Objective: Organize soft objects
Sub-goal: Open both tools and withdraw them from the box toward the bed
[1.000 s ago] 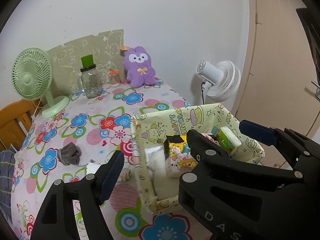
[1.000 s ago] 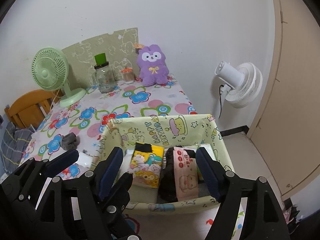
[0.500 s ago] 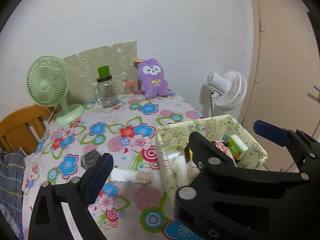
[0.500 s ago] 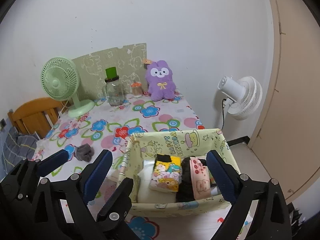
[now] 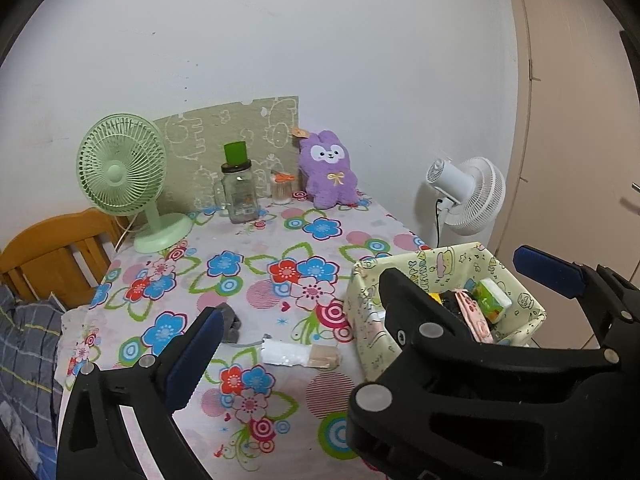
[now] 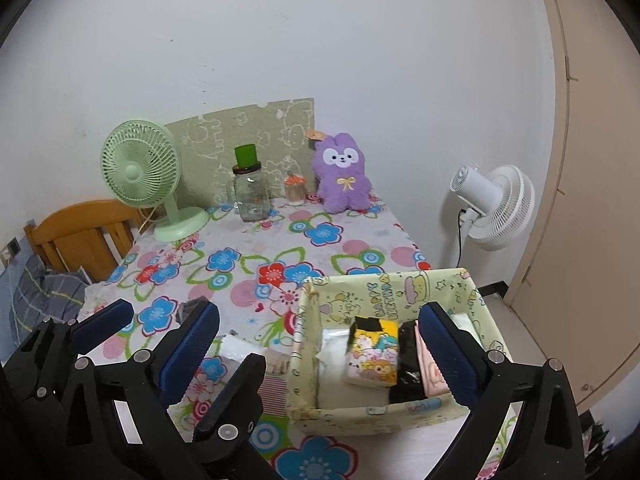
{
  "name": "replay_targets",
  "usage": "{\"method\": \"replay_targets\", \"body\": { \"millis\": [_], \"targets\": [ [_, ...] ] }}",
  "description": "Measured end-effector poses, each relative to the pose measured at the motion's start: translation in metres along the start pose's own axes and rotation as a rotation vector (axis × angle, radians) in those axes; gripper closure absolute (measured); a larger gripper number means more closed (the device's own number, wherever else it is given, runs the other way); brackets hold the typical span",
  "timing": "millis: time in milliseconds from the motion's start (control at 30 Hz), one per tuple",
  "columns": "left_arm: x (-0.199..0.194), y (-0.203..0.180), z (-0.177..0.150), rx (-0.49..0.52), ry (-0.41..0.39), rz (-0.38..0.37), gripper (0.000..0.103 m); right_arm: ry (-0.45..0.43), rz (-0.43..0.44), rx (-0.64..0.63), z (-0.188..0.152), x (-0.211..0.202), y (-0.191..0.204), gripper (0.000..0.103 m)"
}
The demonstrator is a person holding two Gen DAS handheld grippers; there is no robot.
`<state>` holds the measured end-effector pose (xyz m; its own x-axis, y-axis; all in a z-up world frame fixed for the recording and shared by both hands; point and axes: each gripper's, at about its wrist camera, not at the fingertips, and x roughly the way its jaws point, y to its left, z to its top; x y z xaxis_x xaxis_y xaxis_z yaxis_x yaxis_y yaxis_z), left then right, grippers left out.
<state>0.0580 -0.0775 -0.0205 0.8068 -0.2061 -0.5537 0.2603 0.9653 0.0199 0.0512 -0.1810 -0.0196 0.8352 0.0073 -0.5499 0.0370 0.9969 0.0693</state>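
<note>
From the left wrist view, the left gripper (image 5: pixel 362 298) hangs above the flowered tablecloth (image 5: pixel 240 272) with its jaws spread wide and nothing between them. One blue pad sits at seven o'clock, the other out at three o'clock. The yellow fabric box (image 5: pixel 528 312) stands at four o'clock, half hidden behind the black frame of the right gripper (image 5: pixel 472 344), and a green packet (image 5: pixel 490 300) pokes up inside it. Loose on the cloth at six o'clock lie a grey sock (image 5: pixel 231 322) and a white packet (image 5: pixel 288 354), near each other and just beside the box, which suggests they are still waiting to be sorted. At twelve o'clock a purple plush (image 5: pixel 330 174) leans against the wall, propped upright, between a glass jar (image 5: pixel 239 192) and a white fan (image 5: pixel 466 196) off the table edge. Over to the right wrist view: the right gripper (image 6: pixel 318 346) has its jaws opening, nothing held, and they frame the box's (image 6: pixel 384 286) left half at five o'clock. Inside, a yellow cartoon packet (image 6: pixel 374 352), a black item (image 6: pixel 410 364) and a pink packet (image 6: pixel 430 376) stand on edge side by side, probably filed that way to save room. The left gripper (image 6: pixel 138 320) shows at eight o'clock, empty too. The green fan (image 6: pixel 140 168) stands at ten o'clock.
</note>
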Motion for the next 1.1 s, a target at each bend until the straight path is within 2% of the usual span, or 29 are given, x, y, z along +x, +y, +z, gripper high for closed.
{"method": "replay_targets", "body": {
  "millis": [300, 667, 1100],
  "targets": [
    [-0.005, 0.023, -0.006, -0.012, -0.010, 0.010, 0.002, -0.006, 0.019, -0.011, -0.001, 0.001, 0.022, 0.002],
    [0.003, 0.051, -0.016, -0.028, 0.015, 0.026, 0.003, 0.005, 0.061, -0.050, -0.005, 0.016, 0.050, 0.003],
    [0.025, 0.077, -0.031, -0.057, 0.077, 0.068, 0.009, 0.058, 0.099, -0.106, -0.015, 0.047, 0.076, 0.014]
  ]
}}
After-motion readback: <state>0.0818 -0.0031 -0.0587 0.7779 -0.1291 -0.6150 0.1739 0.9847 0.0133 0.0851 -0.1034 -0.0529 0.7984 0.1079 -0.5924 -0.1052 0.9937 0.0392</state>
